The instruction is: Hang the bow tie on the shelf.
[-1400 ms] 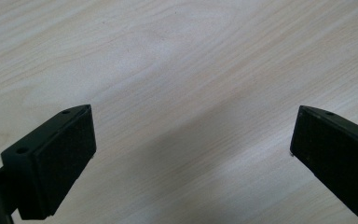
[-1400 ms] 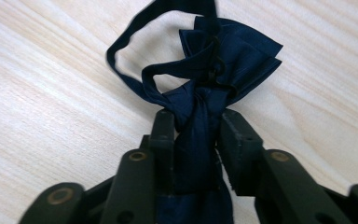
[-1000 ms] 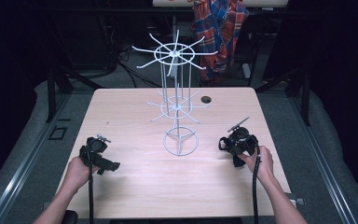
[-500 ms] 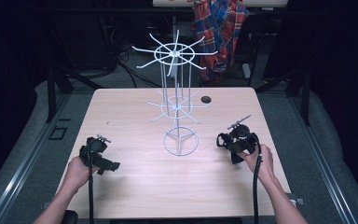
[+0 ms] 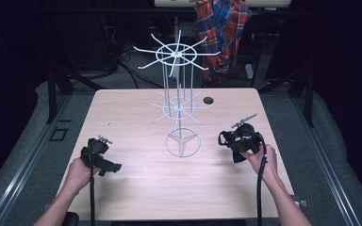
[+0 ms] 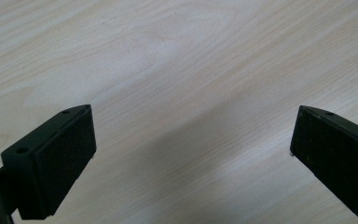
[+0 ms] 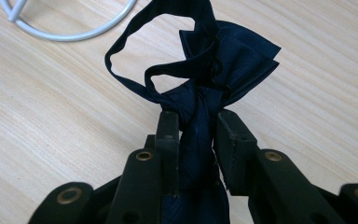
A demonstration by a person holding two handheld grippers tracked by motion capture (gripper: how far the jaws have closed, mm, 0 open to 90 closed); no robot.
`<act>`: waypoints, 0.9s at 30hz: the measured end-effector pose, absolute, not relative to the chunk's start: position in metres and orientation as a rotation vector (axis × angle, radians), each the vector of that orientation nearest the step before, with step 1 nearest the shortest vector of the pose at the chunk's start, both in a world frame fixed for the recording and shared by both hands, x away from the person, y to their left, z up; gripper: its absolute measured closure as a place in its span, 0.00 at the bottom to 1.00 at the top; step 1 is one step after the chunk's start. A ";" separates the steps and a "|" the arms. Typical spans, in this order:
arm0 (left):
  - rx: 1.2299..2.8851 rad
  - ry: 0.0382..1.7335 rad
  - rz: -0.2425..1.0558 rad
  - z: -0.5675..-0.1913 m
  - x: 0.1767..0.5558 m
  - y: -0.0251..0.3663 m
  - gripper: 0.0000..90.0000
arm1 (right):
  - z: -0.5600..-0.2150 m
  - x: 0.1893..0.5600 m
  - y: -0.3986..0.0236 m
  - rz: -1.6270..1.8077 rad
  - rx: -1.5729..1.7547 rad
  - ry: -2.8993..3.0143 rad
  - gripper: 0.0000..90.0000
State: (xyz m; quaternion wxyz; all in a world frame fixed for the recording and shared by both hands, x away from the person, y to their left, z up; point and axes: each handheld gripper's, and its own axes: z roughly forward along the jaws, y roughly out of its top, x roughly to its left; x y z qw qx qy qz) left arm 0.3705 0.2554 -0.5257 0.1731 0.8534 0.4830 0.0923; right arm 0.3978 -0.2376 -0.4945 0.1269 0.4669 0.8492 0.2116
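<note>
Carrying step: right gripper clamps navy bow tie near wire rack; left gripper wide, idle; next, likely hook loop over arm.

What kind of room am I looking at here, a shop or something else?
Probably a lab or recording workspace, not a shop: a bare wooden table in a dark room, a person holding cabled tools, the right gripper shut on a dark bow tie, and an empty white wire display rack.

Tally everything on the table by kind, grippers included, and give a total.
White wire display rack: 1
Dark navy bow tie, clamped in the right gripper: 1
Handheld grippers, counting the open left gripper: 2
Total: 4
</note>
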 end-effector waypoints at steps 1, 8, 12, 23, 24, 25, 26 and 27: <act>2.421 1.370 0.262 -0.526 0.371 0.255 0.00 | -0.495 0.398 -0.238 0.616 1.359 2.472 0.80; 2.424 1.362 0.261 -0.526 0.371 0.255 0.00 | -0.490 0.396 -0.236 0.644 1.349 2.476 0.80; 2.428 1.364 0.261 -0.527 0.371 0.255 0.00 | -0.488 0.396 -0.236 0.649 1.340 2.476 0.80; 2.429 1.358 0.258 -0.527 0.371 0.254 0.00 | -0.483 0.398 -0.237 0.673 1.337 2.475 0.80; 2.431 1.358 0.257 -0.527 0.371 0.254 0.00 | -0.482 0.398 -0.237 0.702 1.344 2.469 0.80; 2.431 1.358 0.257 -0.527 0.371 0.254 0.00 | -0.482 0.398 -0.237 0.702 1.344 2.469 0.80; 2.430 1.360 0.258 -0.527 0.371 0.254 0.00 | -0.479 0.399 -0.238 0.701 1.338 2.467 0.80; 2.430 1.360 0.259 -0.527 0.371 0.254 0.00 | -0.479 0.399 -0.238 0.701 1.338 2.467 0.80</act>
